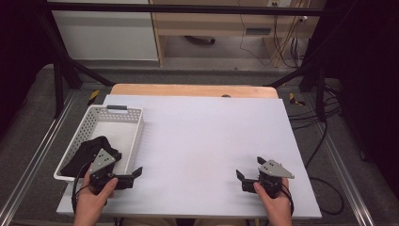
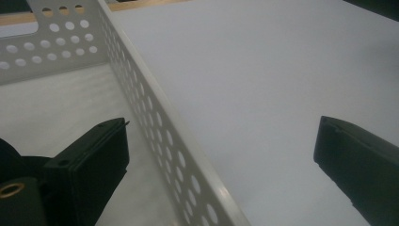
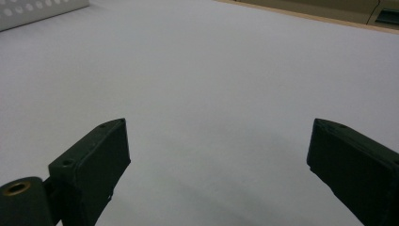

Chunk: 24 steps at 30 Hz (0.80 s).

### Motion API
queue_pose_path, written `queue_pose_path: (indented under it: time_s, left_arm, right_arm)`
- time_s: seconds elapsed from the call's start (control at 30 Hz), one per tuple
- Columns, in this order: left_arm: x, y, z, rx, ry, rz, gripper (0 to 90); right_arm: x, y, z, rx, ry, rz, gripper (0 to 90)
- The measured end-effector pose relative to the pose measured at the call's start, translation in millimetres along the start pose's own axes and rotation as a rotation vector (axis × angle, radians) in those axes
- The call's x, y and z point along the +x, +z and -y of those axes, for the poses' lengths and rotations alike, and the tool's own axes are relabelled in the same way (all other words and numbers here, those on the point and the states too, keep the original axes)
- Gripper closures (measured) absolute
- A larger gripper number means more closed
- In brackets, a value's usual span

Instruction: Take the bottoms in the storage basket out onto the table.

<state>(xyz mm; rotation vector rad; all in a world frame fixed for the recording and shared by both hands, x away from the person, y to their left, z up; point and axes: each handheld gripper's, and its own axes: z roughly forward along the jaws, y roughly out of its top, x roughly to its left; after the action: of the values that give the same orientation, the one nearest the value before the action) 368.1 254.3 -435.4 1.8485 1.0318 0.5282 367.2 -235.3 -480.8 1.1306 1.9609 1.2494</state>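
A white perforated basket (image 1: 137, 134) stands at the table's left side, and a black cloth (image 1: 87, 150) lies in its near left part. My left gripper (image 1: 128, 173) sits at the basket's near right corner, held by a hand. In the left gripper view its jaws (image 2: 221, 136) are open and straddle the basket's right wall (image 2: 155, 117), with nothing pressed between them. My right gripper (image 1: 249, 167) rests low over the white table top (image 1: 202, 136) at the near right. It is open (image 3: 219, 136), with only bare table between its jaws. A corner of the basket (image 3: 37, 9) shows far off.
A wooden edge (image 1: 193, 89) runs along the table's far side. Black frame struts (image 1: 59, 80) stand at the back left and back right. Cables (image 1: 324, 113) lie on the floor to the right. A white cabinet (image 1: 103, 33) stands beyond the table.
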Motion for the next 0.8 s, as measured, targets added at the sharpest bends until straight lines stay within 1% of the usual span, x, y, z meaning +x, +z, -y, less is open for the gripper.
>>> queue_pose_path:
  time_s: [0.23,0.3,0.37,0.5,0.53,0.6,0.63,0.67,0.7,0.73,0.77,0.8]
  left_arm:
    - [0.6,-0.1,-0.5,0.007,-0.013,-0.005,3.9]
    - [-1.2,0.1,-2.1,0.009,-0.001,-0.006,4.0]
    - [-1.9,-0.3,-2.8,0.006,0.003,-0.005,4.0]
    - [-2.9,-3.6,-9.0,-0.006,0.017,-0.002,4.0]
    - [0.2,-4.3,-14.7,-0.023,0.018,-0.022,4.4]
    - [3.4,-6.2,-21.3,-0.022,0.026,-0.034,4.9]
    - [3.4,-6.2,-21.3,-0.022,0.026,-0.034,5.0]
    - [6.7,-9.3,-29.8,-0.014,0.061,-0.055,5.1]
    - [8.9,-11.6,-35.3,-0.007,0.073,-0.055,5.3]
    - [10.6,-13.3,-39.5,-0.006,0.076,-0.053,5.2]
    - [10.6,-13.3,-39.5,-0.006,0.076,-0.053,5.3]
    - [13.7,-16.6,-45.8,0.012,0.097,-0.055,5.7]
  right_arm:
    - [0.3,-1.2,-0.6,-0.005,-0.004,0.004,6.6]
    - [0.4,-0.7,-0.9,-0.004,-0.008,0.002,6.6]
    - [0.5,-0.5,-1.1,-0.004,-0.007,0.002,6.6]
    - [1.3,-1.1,-2.0,-0.007,-0.01,0.004,6.3]
    - [1.9,-1.2,-2.4,-0.005,-0.015,0.006,6.1]
    - [2.3,-1.8,-3.1,-0.007,-0.016,0.01,6.1]
    - [2.6,-2.2,-3.5,-0.008,-0.017,0.012,6.1]
    - [3.3,-3.2,-4.1,-0.007,-0.014,0.014,6.0]
    - [3.4,-3.6,-4.4,-0.006,-0.017,0.015,6.0]
    - [4.5,-4.5,-4.6,-0.006,-0.019,0.014,6.0]
    - [5.5,-5.1,-4.7,-0.007,-0.02,0.01,5.9]
    - [6.3,-5.4,-4.8,-0.005,-0.024,0.008,5.9]
